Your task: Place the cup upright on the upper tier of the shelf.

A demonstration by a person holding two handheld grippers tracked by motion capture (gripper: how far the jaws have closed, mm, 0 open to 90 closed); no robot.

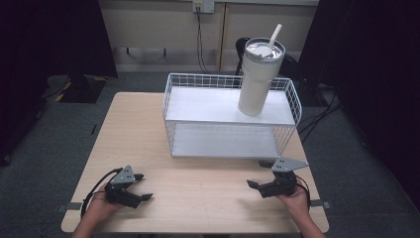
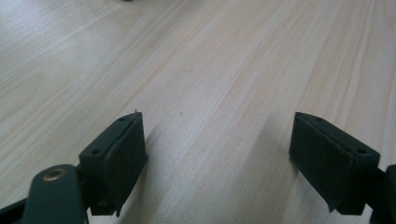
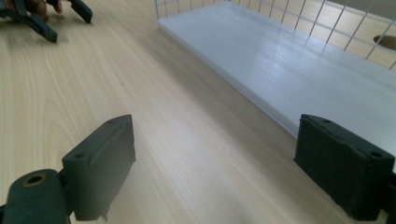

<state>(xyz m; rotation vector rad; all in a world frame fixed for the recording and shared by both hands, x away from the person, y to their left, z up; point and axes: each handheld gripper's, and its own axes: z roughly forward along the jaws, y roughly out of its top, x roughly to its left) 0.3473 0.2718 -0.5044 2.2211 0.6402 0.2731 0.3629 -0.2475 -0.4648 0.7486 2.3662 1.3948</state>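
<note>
1. Tumbler (image 1: 258, 79) stands upright on the top shelf of the white wire rack (image 1: 171, 106), toward its right end, straw poking out of the lid. It's well apart from both tools; probably parked up there as the thing to fetch.
2. Rack sits at the back middle of the bench (image 1: 138, 129); lower shelf is bare, open front faces the person, so either tier can be reached from the near side.
3. Left hand-held gripper (image 1: 140, 187) rests low at the near left of the bench, jaws spread wide, nothing between them. Left gripper view: just bare wood between the pads (image 2: 122, 156).
4. Right hand-held gripper (image 1: 260, 174) sits near right, just in front of the rack's right corner, jaws also wide apart and empty. Its own view looks along the lower shelf edge (image 3: 261, 100), with the left one (image 3: 32, 18) far off.
5. Judgement: both look like a ready pose, splayed for a grab. Right one is nearer the tumbler, likely the one to go.
</note>
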